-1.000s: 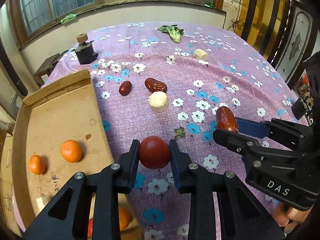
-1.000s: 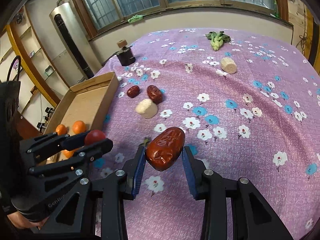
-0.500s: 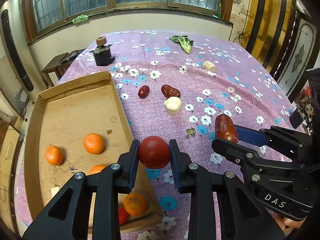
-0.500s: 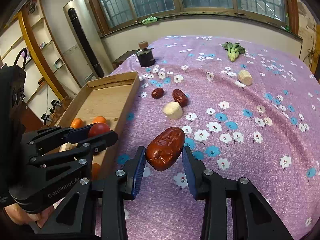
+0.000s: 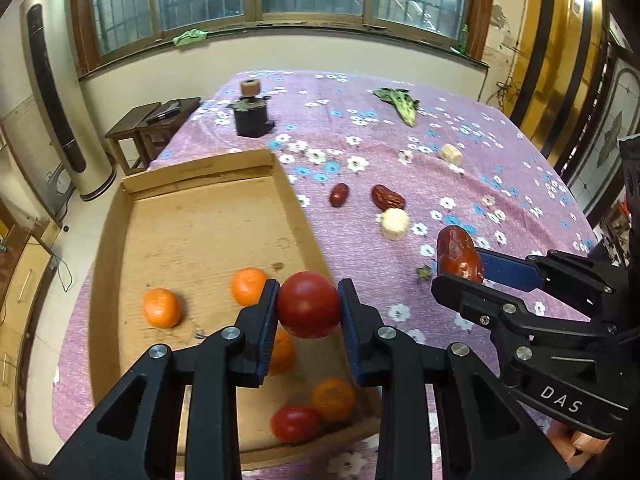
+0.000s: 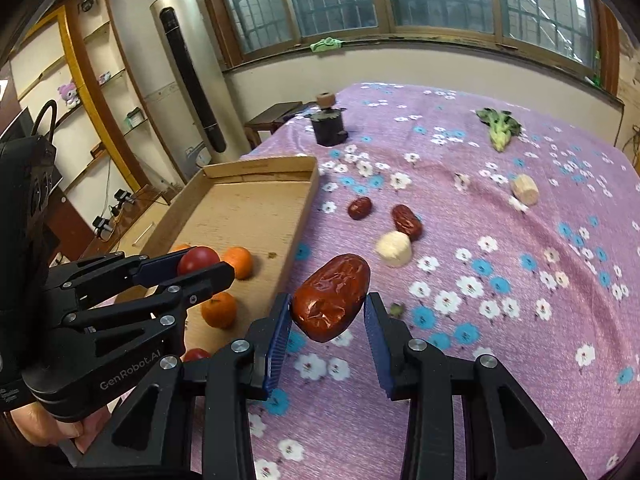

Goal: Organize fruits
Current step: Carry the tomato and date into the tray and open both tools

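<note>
My left gripper [image 5: 308,308] is shut on a red tomato [image 5: 309,304] and holds it above the near right part of the cardboard tray [image 5: 208,168]. The tray holds several oranges [image 5: 161,307] and another tomato [image 5: 294,424]. My right gripper [image 6: 326,314] is shut on a large wrinkled red date [image 6: 331,297], held above the purple cloth just right of the tray's edge [image 6: 304,204]. Two more dates [image 6: 407,222] [image 6: 359,207] lie on the cloth past it. The left gripper with its tomato [image 6: 198,260] shows in the right wrist view.
A white cylinder piece [image 6: 394,248] lies by the dates, another [image 6: 525,189] farther right. A green leafy vegetable [image 6: 498,128] and a black grinder [image 6: 329,126] stand at the far end. A small green scrap [image 6: 396,310] lies near my right gripper.
Both grippers have risen and moved left with their fruit. The left one with the tomato now hangs over the tray; more of the tray and room shows.
</note>
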